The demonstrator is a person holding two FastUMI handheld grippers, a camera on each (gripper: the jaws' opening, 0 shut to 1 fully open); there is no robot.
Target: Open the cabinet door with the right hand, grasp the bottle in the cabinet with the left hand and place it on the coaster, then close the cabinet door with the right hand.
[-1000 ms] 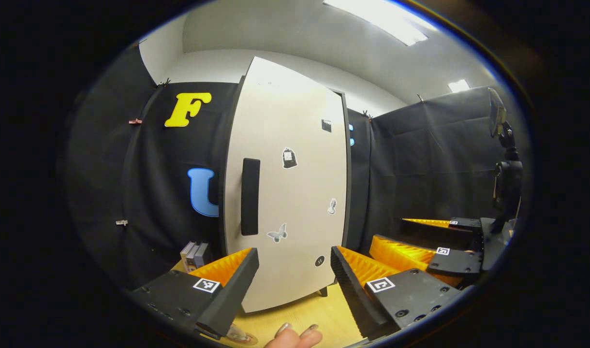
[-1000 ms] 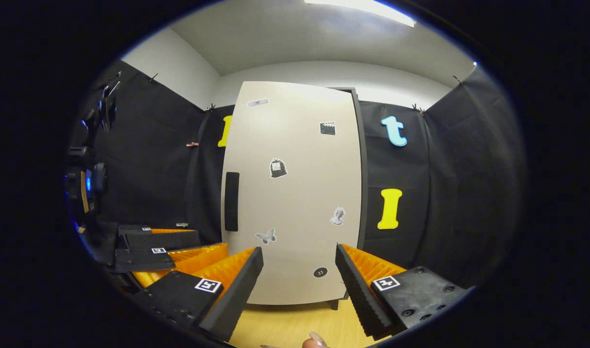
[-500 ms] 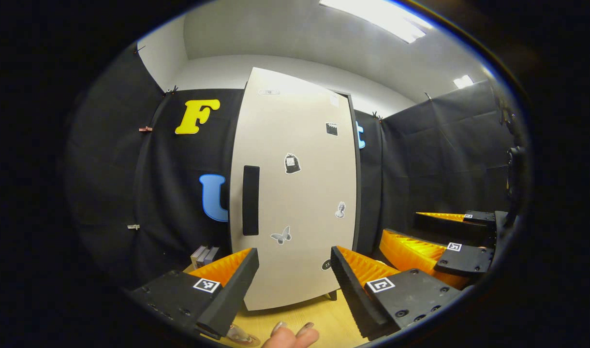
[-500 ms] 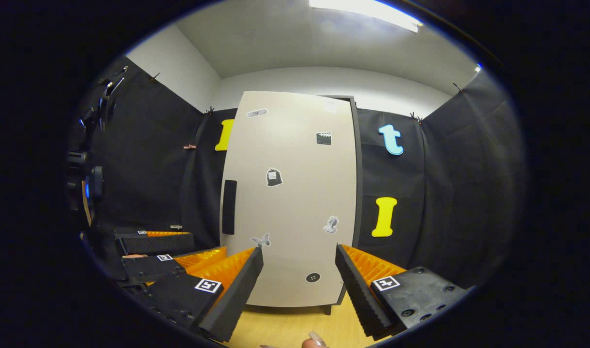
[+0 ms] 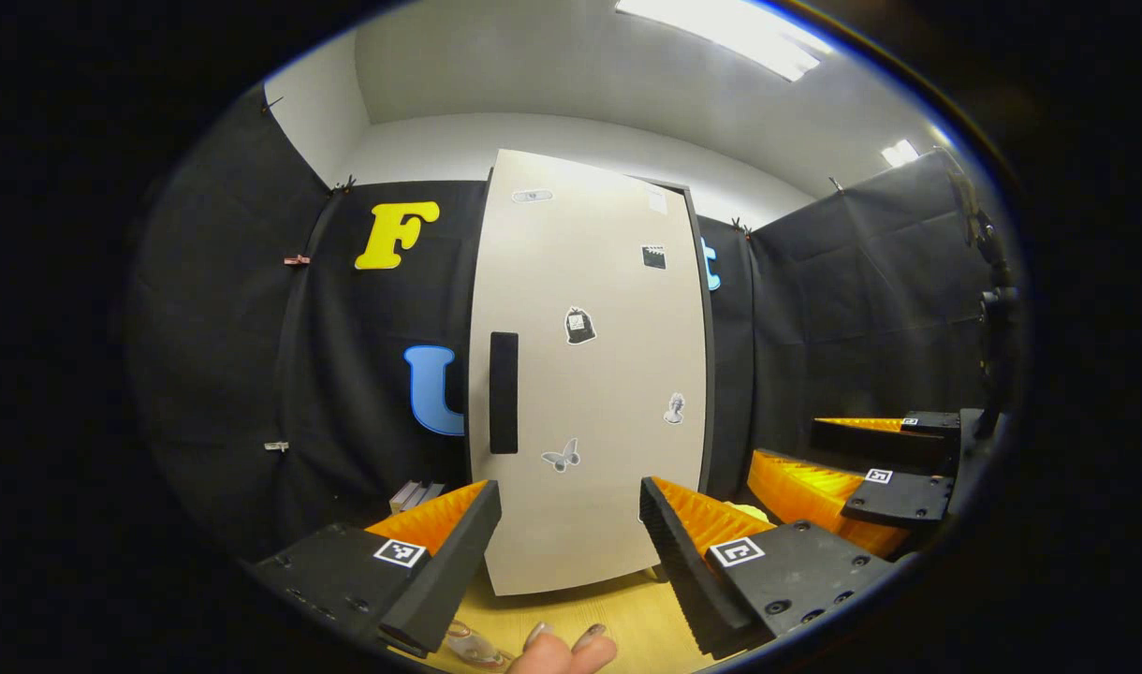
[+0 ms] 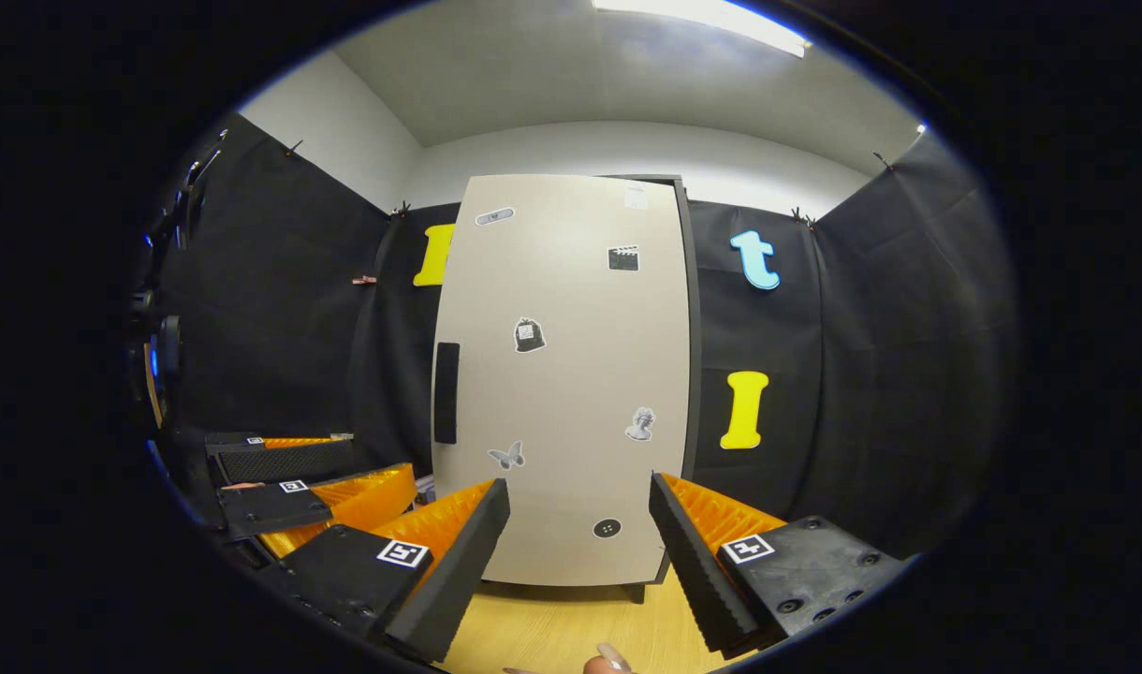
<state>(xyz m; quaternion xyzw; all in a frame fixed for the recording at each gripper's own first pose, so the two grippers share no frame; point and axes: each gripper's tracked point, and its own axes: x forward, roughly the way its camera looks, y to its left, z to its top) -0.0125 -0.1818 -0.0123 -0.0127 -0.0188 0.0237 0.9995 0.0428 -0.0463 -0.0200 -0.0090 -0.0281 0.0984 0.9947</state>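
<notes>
The cabinet door [image 6: 562, 374] stands shut and upright straight ahead of both grippers, so the bottle behind it is hidden, and I cannot tell where inside it sits. The door's dark handle [image 6: 446, 392] is a vertical bar near the door's left edge, its long axis up and down. In the right gripper view it lies up and to the left of the right gripper [image 6: 578, 552], well apart from it; that gripper must travel forward and leftward to reach it. Its jaws gape wide and hold nothing. The left gripper [image 5: 569, 548] faces the same door, handle [image 5: 504, 392] likewise up-left, jaws also wide apart and empty. On the wooden worktop [image 5: 618, 608], just below the left jaws, lies what looks like the coaster [image 5: 473, 646].
</notes>
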